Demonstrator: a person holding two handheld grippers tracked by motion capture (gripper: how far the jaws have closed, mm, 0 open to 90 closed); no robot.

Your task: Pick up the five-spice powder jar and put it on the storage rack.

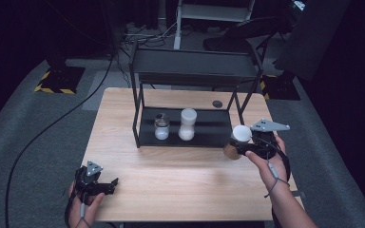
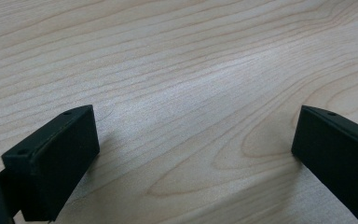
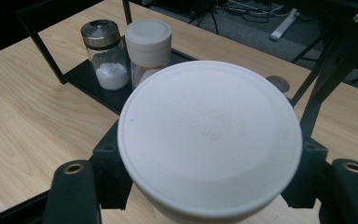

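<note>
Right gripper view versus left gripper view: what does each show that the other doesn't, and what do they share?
Right gripper view alone: the right tongs shut on a white-lidded jar, with a metal-capped shaker and a white-capped jar standing on the lower shelf of the black rack. Left gripper view alone: the left tongs, jaws wide apart and holding nothing. Both share the light wooden table.

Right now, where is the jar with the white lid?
In the high view the white-lidded jar is held in the right gripper near the table's right edge, just right of the black rack holding two other jars.
</note>
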